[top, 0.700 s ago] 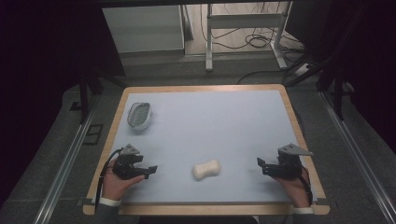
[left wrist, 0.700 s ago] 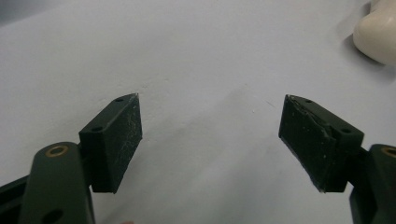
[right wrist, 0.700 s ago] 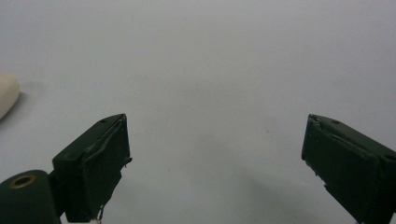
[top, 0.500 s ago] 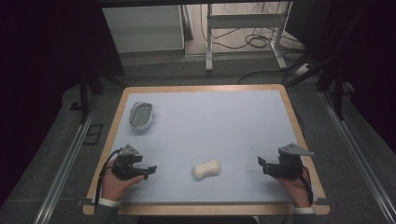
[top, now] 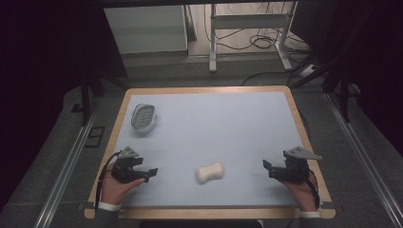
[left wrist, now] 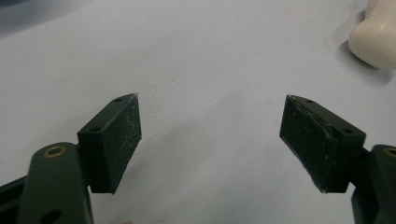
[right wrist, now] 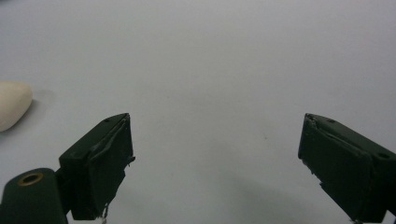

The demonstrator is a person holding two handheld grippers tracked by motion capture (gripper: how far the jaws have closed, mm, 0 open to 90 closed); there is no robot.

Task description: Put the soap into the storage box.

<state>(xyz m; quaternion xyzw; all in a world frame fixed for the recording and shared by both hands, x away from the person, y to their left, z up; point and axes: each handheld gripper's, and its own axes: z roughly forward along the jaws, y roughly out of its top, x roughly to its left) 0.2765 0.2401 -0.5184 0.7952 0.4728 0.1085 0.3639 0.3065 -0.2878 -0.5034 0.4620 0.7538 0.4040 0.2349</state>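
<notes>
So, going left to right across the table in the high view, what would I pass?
Left gripper → soap dish → white bone-shaped piece → right gripper.

This looks like a lab set up for recording. A table [top: 304, 124] with a pale blue top and wooden rim stands on grey carpet between metal floor rails [top: 62, 175], with dark curtains (both sides) and loose cables [top: 259, 40] behind.
</notes>
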